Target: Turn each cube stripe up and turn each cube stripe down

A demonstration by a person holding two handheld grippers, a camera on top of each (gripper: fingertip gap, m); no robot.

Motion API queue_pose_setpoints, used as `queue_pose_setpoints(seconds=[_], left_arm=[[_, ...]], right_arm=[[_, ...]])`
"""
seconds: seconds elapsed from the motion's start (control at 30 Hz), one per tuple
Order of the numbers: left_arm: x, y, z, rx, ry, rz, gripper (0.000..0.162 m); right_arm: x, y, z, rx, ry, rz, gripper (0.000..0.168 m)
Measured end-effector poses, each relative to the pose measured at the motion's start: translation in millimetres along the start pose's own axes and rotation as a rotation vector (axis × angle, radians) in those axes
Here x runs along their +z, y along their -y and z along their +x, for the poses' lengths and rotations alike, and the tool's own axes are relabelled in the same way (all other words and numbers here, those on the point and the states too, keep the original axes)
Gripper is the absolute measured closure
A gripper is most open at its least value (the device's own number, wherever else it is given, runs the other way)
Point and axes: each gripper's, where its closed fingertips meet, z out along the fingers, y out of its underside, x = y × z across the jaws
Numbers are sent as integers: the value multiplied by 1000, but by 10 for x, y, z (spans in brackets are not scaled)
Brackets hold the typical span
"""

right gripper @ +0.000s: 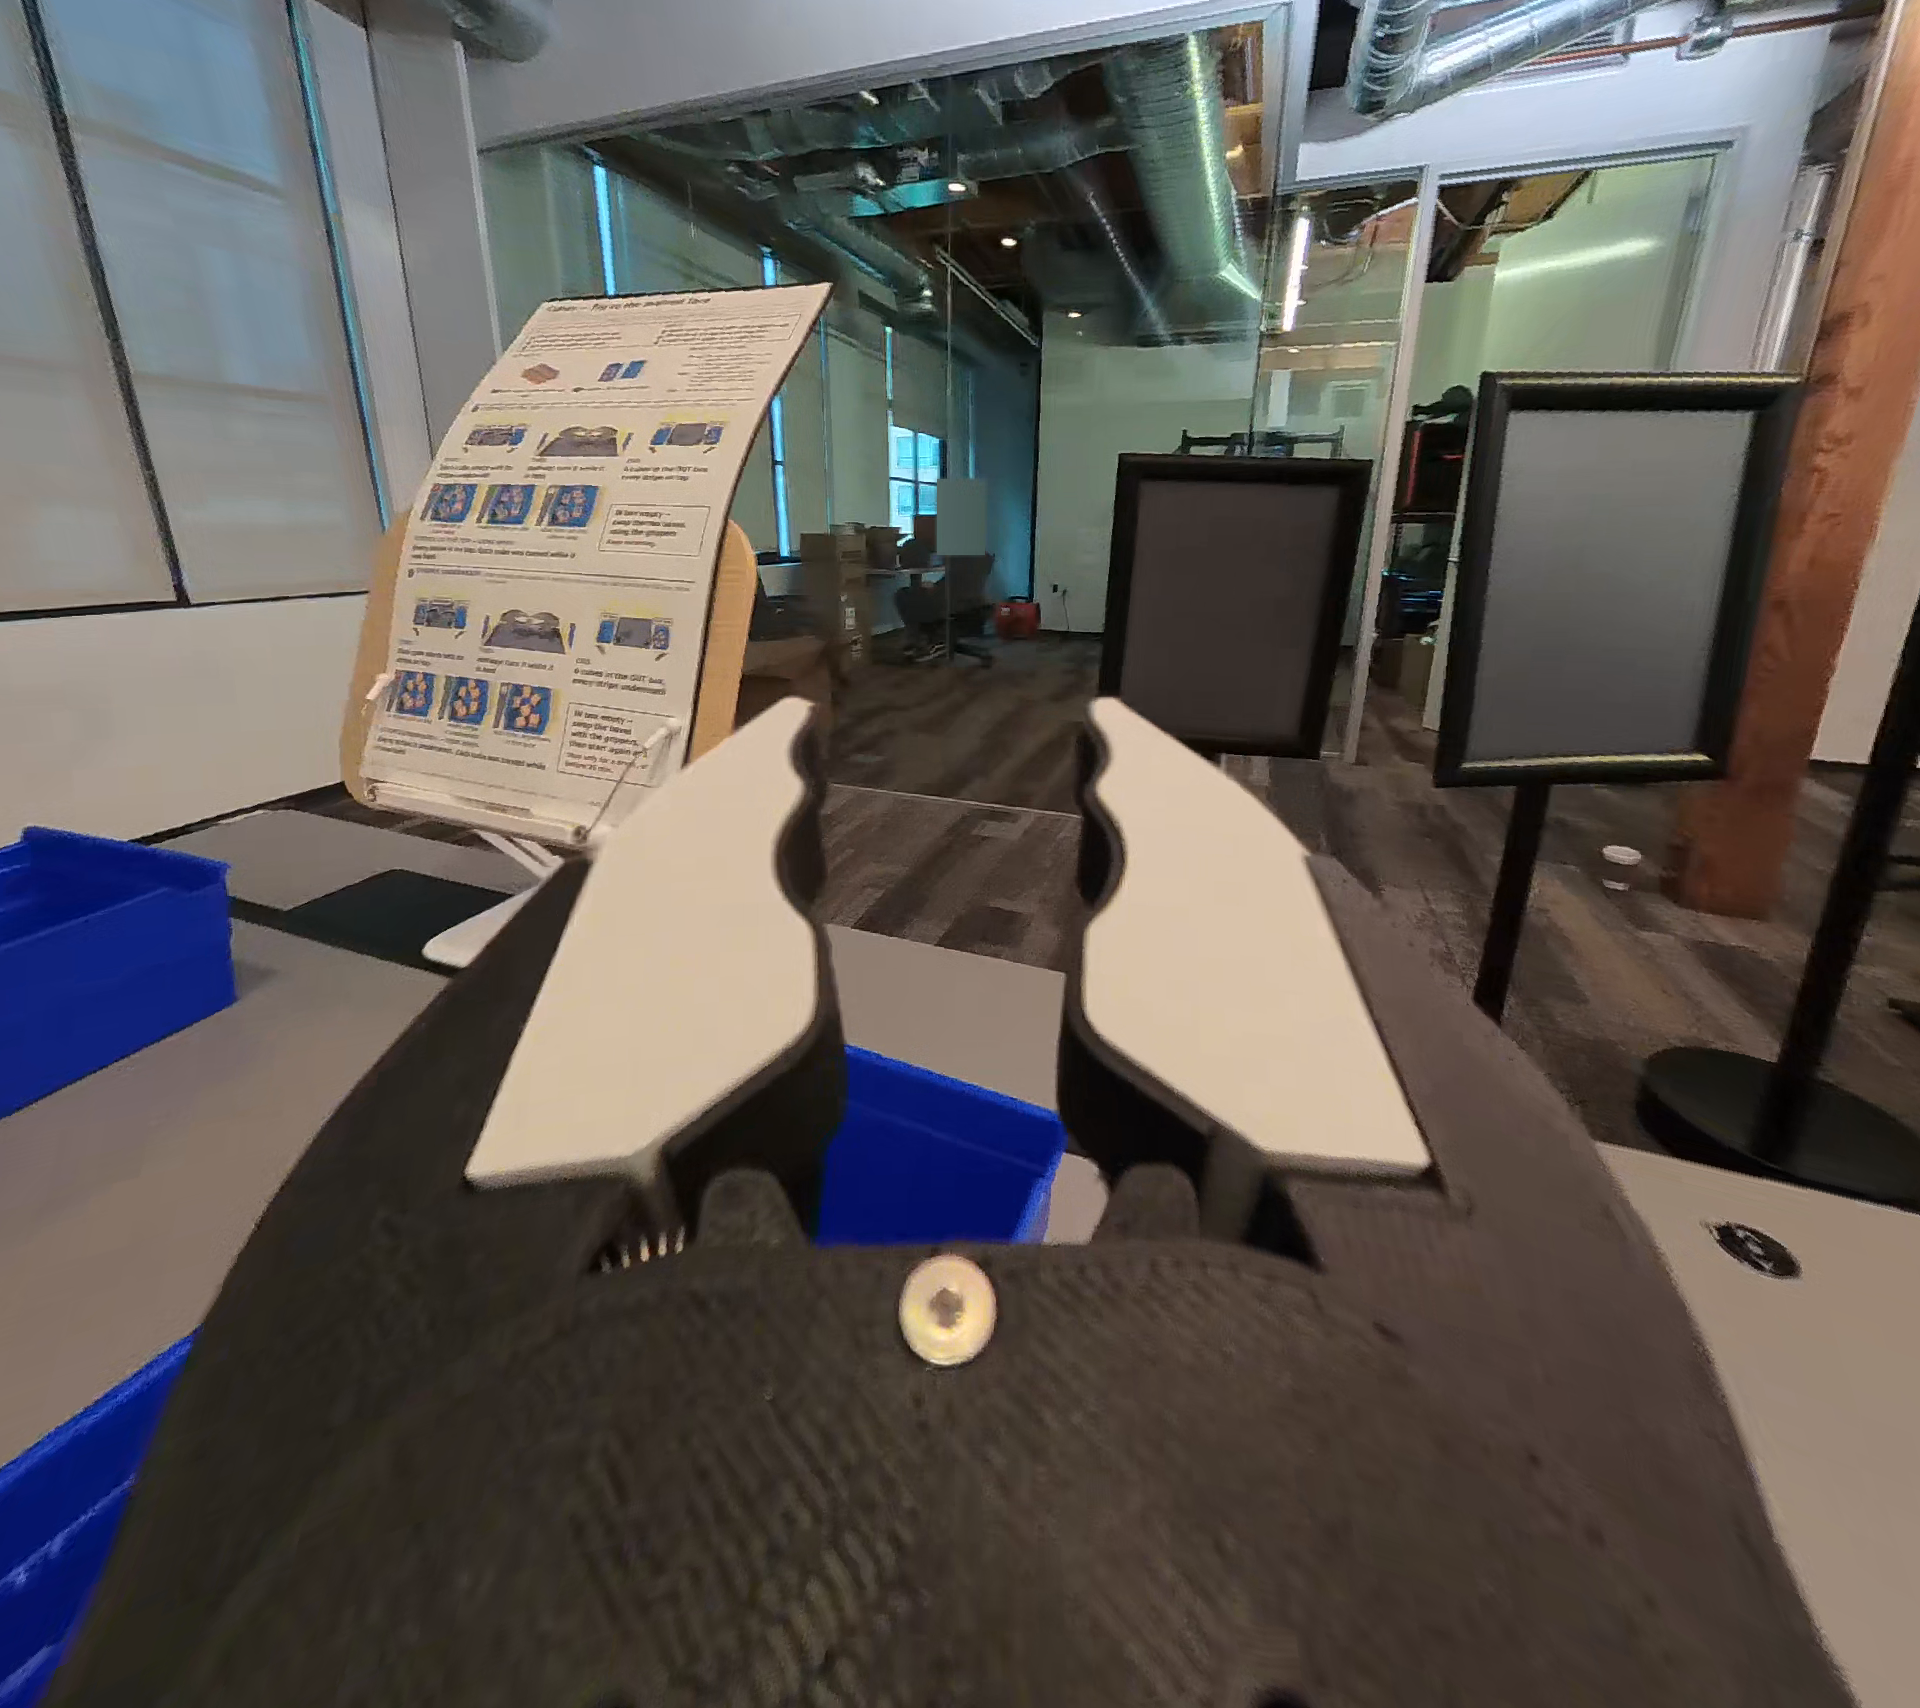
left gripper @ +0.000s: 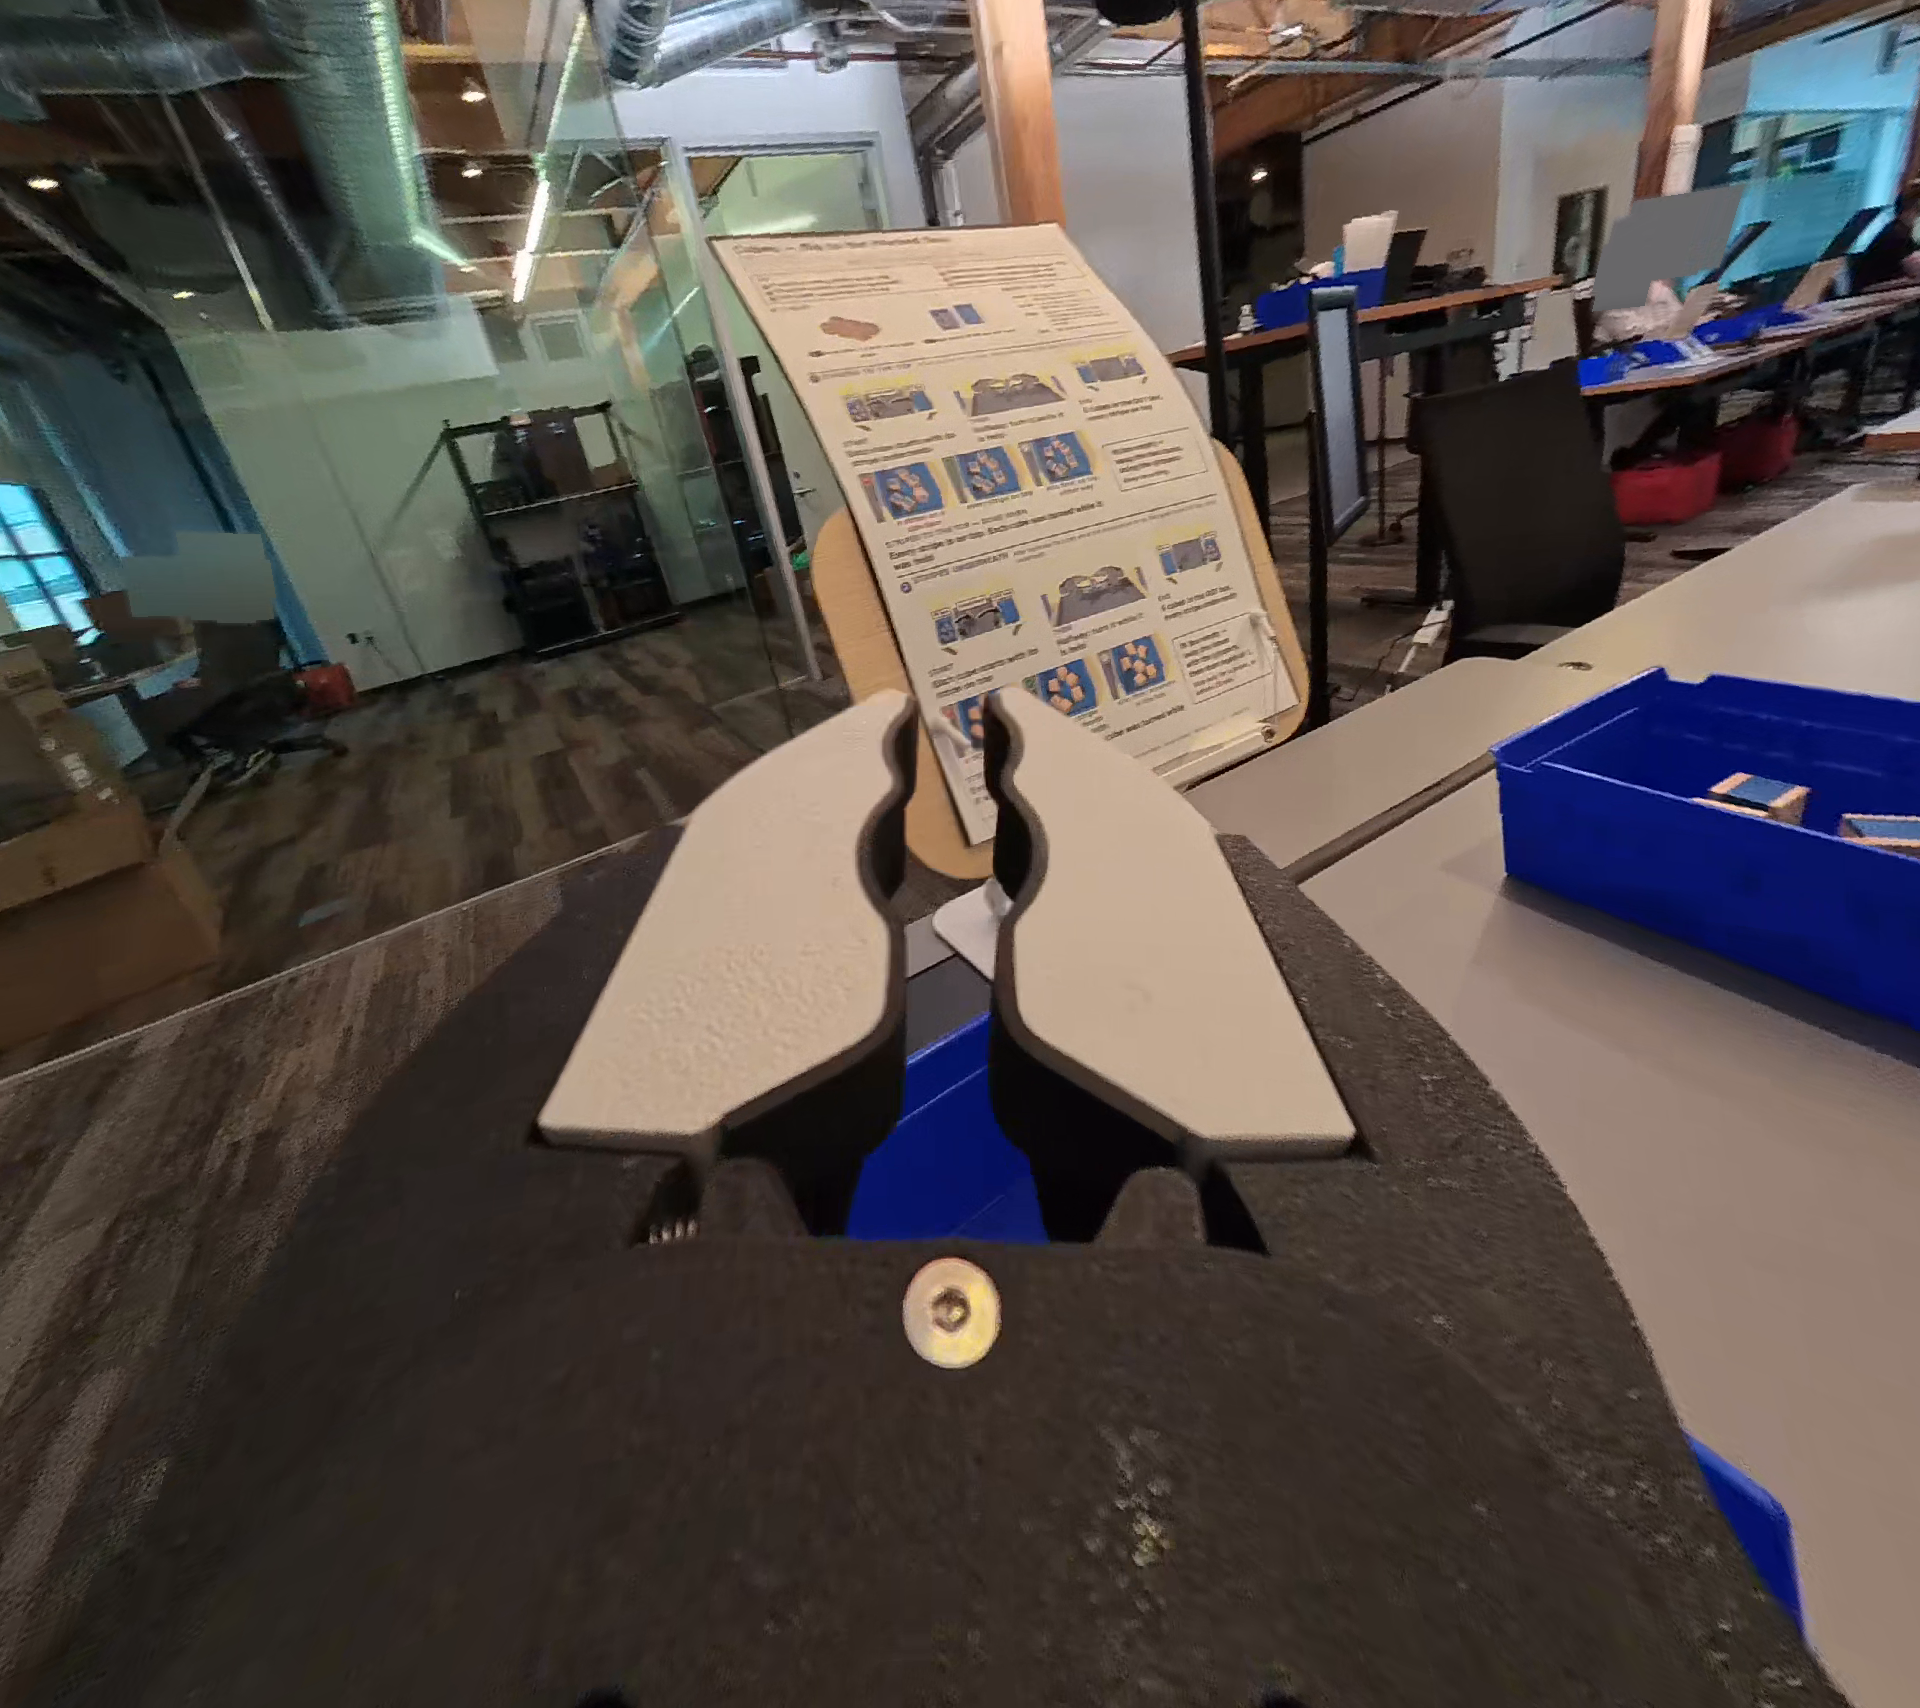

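Nearest the lens in each view is the black gripper body, with its pale fingers pointing away toward twelve o'clock. Both tools are held level, above the grey table (left gripper: 1558,983), aimed out at the room and not down at any work; judging by that, no cube is being handled yet.

In the left wrist view, the left gripper (left gripper: 951,718) has its fingertips drawn nearly together with only a thin slit between them, and nothing is held there. In the right wrist view, the right gripper (right gripper: 951,723) stands clearly apart at the tips, also empty.

At three o'clock in the left view a blue bin (left gripper: 1704,889) sits on the table, and two wooden cubes (left gripper: 1756,794) lie inside it, each showing a blue top face. Another blue bin (right gripper: 935,1149) lies right under the right gripper, visible between its fingers; its contents are hidden. A third blue bin edge (right gripper: 114,941) shows at nine o'clock.

An instruction sheet (right gripper: 582,536) leans on a stand at the table's far edge, tilted back, probably so the person can read it while working. Reaching a cube will call for tipping a gripper down into a bin.
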Motion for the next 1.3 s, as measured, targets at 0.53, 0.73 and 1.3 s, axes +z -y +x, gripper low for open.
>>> queue_pose_setpoints(seconds=[0.53,0.73,1.3], left_arm=[[214,24,325,37,-62,35,162],[274,-120,468,131,-127,-47,162],[374,84,730,206,-122,175,145]], right_arm=[[25,80,-272,-68,109,31,168],[93,54,-416,-48,164,17,168],[194,31,-1016,-169,362,0,164]])
